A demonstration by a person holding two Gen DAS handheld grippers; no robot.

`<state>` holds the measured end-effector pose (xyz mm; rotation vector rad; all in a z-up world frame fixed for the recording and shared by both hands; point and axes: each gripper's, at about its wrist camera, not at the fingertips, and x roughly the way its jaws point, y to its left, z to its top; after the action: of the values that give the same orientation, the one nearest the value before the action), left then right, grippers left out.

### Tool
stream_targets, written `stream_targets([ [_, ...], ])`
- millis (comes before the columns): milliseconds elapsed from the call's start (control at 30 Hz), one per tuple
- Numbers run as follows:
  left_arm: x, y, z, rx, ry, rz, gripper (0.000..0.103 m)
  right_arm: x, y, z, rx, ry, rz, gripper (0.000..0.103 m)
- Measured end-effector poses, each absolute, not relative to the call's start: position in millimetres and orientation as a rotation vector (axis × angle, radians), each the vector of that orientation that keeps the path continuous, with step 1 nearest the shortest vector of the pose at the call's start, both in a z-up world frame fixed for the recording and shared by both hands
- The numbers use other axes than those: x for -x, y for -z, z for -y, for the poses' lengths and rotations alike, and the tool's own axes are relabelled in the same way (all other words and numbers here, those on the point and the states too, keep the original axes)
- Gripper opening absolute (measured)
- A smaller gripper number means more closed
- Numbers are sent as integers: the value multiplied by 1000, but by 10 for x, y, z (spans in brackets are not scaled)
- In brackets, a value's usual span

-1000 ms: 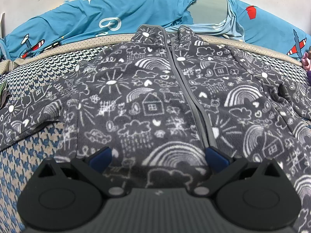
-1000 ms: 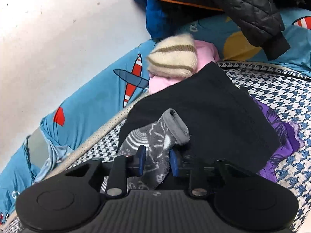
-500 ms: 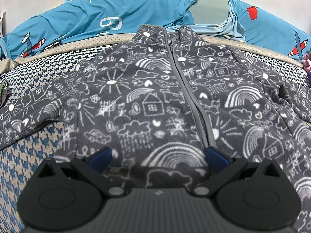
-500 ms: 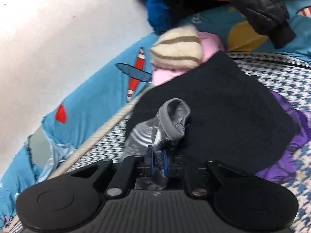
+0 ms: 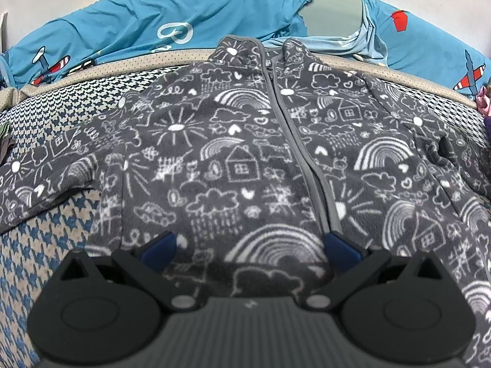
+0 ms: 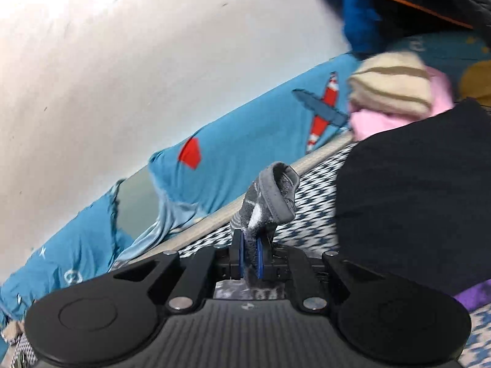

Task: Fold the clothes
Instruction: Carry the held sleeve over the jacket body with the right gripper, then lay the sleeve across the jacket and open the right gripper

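Even, soft indoor light falls on my work, with hardly any shadows or glare. My left view is sharp; my right view smears with motion blur (worst at the upper right). Fisheye bending curves both edges.

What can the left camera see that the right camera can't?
Only the left wrist view shows the whole jacket spread flat, its zipper, and the open left gripper over it. Only the right wrist view shows the right gripper pinching the cuff, a black cloth and a striped hat. Both show the blue sheet and checked cover.
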<state>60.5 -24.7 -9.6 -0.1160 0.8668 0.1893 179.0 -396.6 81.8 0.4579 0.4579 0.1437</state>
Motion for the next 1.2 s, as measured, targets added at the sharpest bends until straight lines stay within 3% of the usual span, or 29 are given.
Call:
stream_targets([
  [667, -619, -46, -112, 251, -232, -864, 103, -2204, -729, 2729, -421, -348, -486, 10],
  [1200, -469, -251, -415, 297, -311, -774, 103, -1970, -483, 1388, -227, -722, -486, 10],
])
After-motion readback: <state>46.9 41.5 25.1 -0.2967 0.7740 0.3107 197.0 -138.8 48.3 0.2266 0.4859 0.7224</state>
